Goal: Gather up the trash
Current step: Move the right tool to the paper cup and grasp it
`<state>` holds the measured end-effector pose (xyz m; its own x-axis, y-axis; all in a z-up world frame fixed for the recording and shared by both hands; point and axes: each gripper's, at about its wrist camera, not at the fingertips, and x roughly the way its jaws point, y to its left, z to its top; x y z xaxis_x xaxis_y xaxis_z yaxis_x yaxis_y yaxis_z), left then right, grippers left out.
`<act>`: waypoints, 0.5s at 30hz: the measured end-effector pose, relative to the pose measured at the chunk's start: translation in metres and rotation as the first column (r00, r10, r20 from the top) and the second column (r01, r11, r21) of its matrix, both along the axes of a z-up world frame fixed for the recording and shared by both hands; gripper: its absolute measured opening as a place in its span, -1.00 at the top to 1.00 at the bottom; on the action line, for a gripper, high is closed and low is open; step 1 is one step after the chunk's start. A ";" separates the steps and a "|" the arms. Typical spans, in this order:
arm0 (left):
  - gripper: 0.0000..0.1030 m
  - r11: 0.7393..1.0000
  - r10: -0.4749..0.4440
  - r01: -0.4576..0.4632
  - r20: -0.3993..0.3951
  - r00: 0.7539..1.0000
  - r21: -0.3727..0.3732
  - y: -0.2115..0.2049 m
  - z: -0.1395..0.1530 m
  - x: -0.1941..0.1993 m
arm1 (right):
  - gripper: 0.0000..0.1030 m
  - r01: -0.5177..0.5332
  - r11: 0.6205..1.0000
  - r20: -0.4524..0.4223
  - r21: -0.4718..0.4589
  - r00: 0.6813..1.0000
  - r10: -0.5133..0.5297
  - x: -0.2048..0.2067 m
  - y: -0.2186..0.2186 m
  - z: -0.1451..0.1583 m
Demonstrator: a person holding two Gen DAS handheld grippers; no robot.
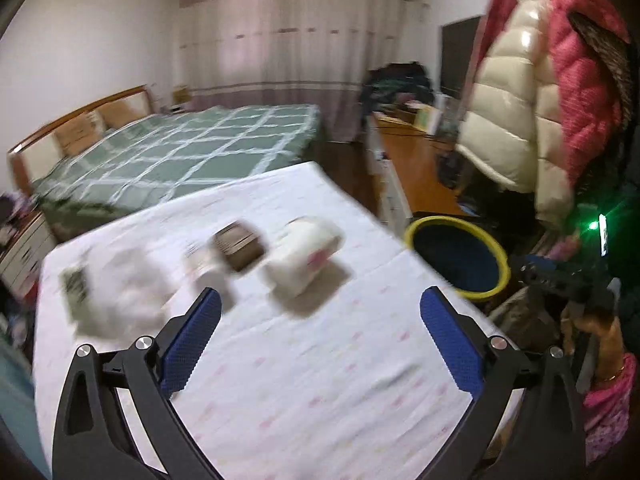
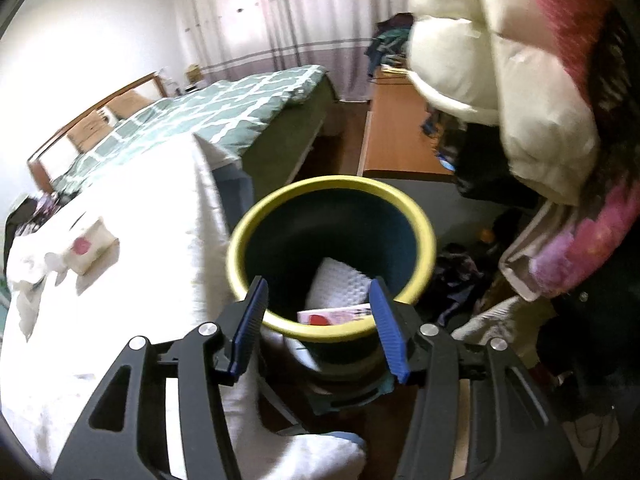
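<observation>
We are partway through. Our left gripper (image 1: pixel 320 312) stands wide with nothing between its blue pads, hanging over the white sheet (image 1: pixel 320 380) of the near bed and pointing toward the scraps lying there. Our right gripper (image 2: pixel 318 312) is about half open and empty, poised right above the rim of the yellow-rimmed bin (image 2: pixel 424 240), which stands on the floor just beside the bed's edge.

Done so far, as we judge it — two pieces lie inside the bin: a white quilted wad (image 2: pixel 340 284) and a flat pink-and-white wrapper (image 2: pixel 336 316).

Left to gather, all blurred in the left view: one white pack with a pink mark (image 1: pixel 304 256), one small brown box (image 1: pixel 240 246), one white paper roll (image 1: pixel 208 274) touching that box, and one heap of crumpled white tissue (image 1: pixel 124 284) with a dark printed scrap (image 1: pixel 74 284) at its edge. We count five there — though the heap may hide more. One bin, two grippers.
</observation>
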<state>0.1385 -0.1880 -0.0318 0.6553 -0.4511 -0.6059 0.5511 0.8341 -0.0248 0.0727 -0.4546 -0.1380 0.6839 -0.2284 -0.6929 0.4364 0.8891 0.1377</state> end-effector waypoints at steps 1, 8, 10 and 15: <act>-0.90 0.999 0.032 -0.032 -0.008 0.999 -0.004 0.017 -0.004 -0.003 | -0.01 -0.016 1.000 -0.003 -0.002 1.000 0.016 0.004 0.006 0.001; -0.90 0.982 0.188 -0.188 -0.023 0.982 -0.014 0.095 -0.020 -0.021 | -0.02 -0.157 0.988 -0.014 -0.008 0.987 0.157 0.042 0.063 0.008; -0.90 0.975 0.222 -0.222 -0.016 0.975 -0.022 0.113 -0.019 -0.026 | -0.02 -0.201 0.980 -0.011 -0.010 0.980 0.200 0.053 0.079 0.010; -0.90 0.963 0.267 -0.267 0.000 0.964 -0.032 0.138 -0.014 -0.031 | -0.07 -0.335 0.942 -0.002 -0.025 0.942 0.335 0.082 0.124 0.019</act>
